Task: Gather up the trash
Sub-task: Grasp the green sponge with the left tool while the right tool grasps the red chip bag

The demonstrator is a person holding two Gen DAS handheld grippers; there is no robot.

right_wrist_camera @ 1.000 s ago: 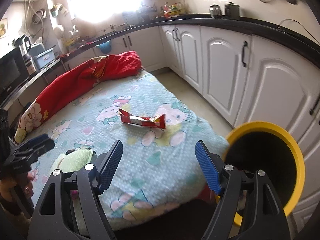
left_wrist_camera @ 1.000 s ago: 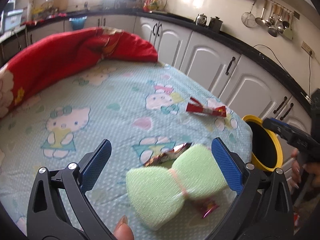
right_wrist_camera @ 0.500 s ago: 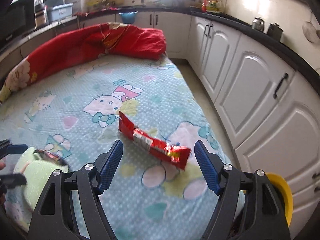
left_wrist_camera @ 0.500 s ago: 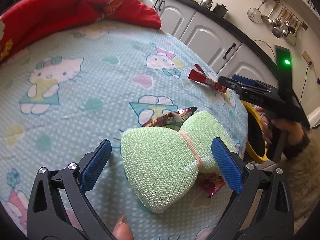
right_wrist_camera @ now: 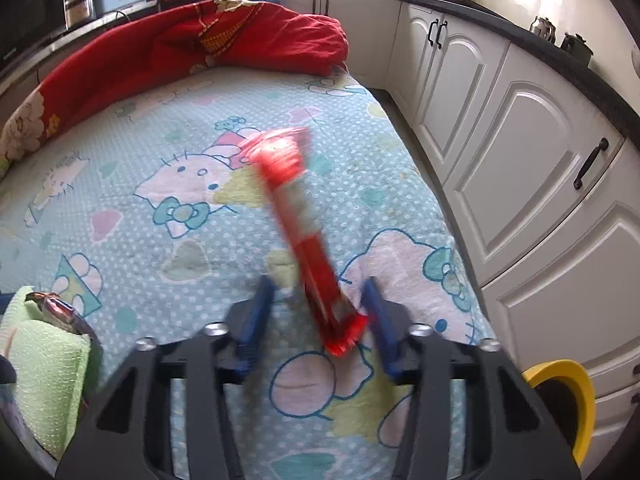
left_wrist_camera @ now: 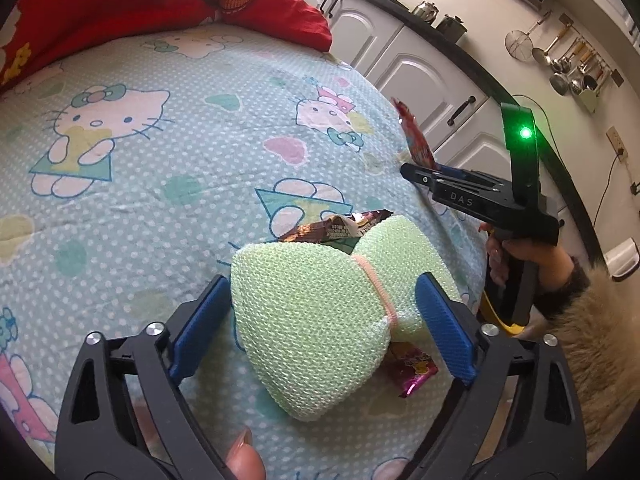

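A green foam net (left_wrist_camera: 320, 320), tied like a bow, lies on the cartoon-print bed sheet (left_wrist_camera: 160, 180). It sits between the blue pads of my left gripper (left_wrist_camera: 320, 280), whose jaws are closing around it. A brown wrapper (left_wrist_camera: 336, 228) pokes out behind the foam and a pink wrapper (left_wrist_camera: 412, 372) lies under its right side. My right gripper (right_wrist_camera: 318, 282) is closing on a red wrapper (right_wrist_camera: 296, 208). The wrapper's near end is by the right pad, with a gap at the left pad. In the left wrist view the red wrapper (left_wrist_camera: 414, 140) sticks up from the right gripper (left_wrist_camera: 416, 172).
A red quilt (right_wrist_camera: 200, 40) is bunched along the bed's far side. White cabinets (right_wrist_camera: 520, 160) run close along the right. A yellow-rimmed bin (right_wrist_camera: 560, 372) stands on the floor off the bed's near right corner. A person's hand and furry sleeve (left_wrist_camera: 576, 340) hold the right gripper.
My right gripper swung from the bin over to the red wrapper and narrowed its jaws; the wrapper turned end-on and tipped up. My left gripper sank toward the foam and narrowed slightly.
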